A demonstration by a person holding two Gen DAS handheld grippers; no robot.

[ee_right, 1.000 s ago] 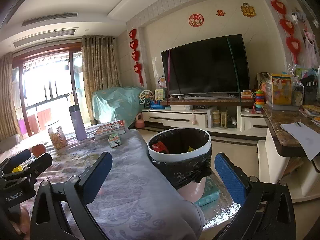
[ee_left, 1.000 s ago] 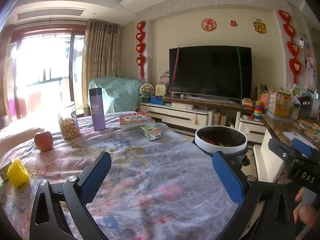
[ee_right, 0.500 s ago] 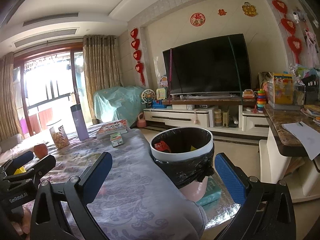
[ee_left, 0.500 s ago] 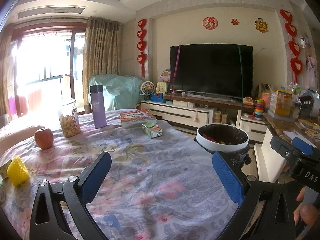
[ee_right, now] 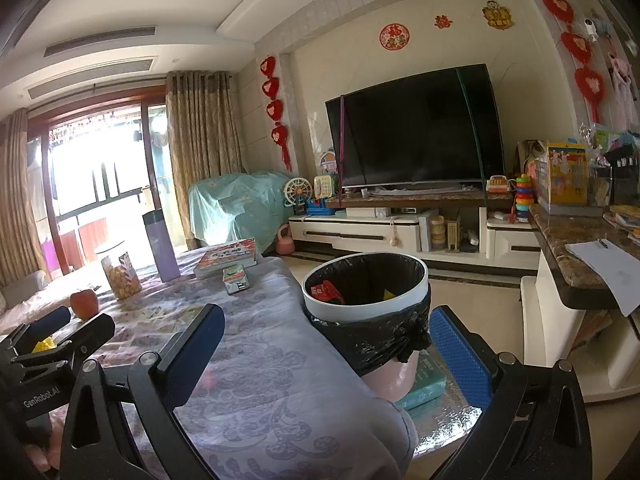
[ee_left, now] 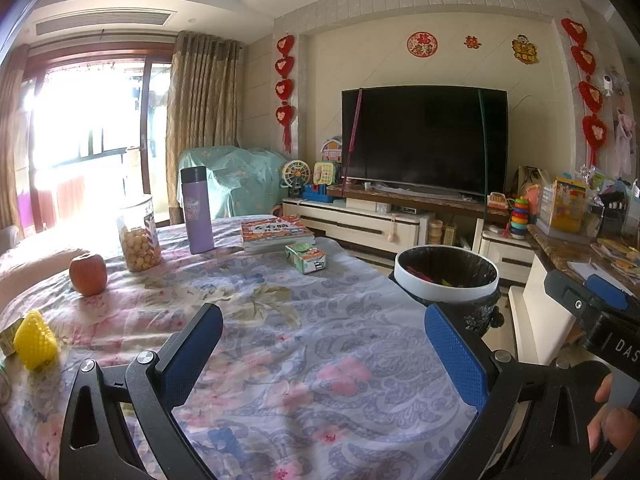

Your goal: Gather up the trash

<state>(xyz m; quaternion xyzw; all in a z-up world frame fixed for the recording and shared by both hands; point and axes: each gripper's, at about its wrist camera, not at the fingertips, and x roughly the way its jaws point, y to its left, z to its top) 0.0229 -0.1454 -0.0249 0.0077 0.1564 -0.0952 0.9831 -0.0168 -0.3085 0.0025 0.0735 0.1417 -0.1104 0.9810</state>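
Showing both tools spread wide with nothing between their blue pads. Left tool [ee_left: 322,354] hovers above the flower-patterned cloth of the worktop [ee_left: 312,344]; right tool [ee_right: 326,350] hangs over the worktop's edge, its right finger beside the trash bin [ee_right: 366,292].

Trash bin: white-rimmed, lined with a black bag, standing just ahead of the right tool and ahead-right of the left tool [ee_left: 446,276]. A red wrapper [ee_right: 326,291] and a yellow scrap [ee_right: 387,294] lie inside it. The bin's pink base rests on a teal box [ee_right: 426,384].

Small green carton [ee_left: 306,258]: lying on the cloth well ahead of the left tool, just in front of the stack of books [ee_left: 276,232]; seen ahead-left of the right tool [ee_right: 236,280].

Farther ahead-left of the left tool: purple flask [ee_left: 196,210], upright; snack jar [ee_left: 138,234], upright; apple [ee_left: 88,274]. Yellow textured object [ee_left: 34,340]: near the left finger, at the cloth's left edge.

Right tool's body appears at the right margin of the left view [ee_left: 592,312]; left tool's body at the left margin of the right view [ee_right: 60,336].
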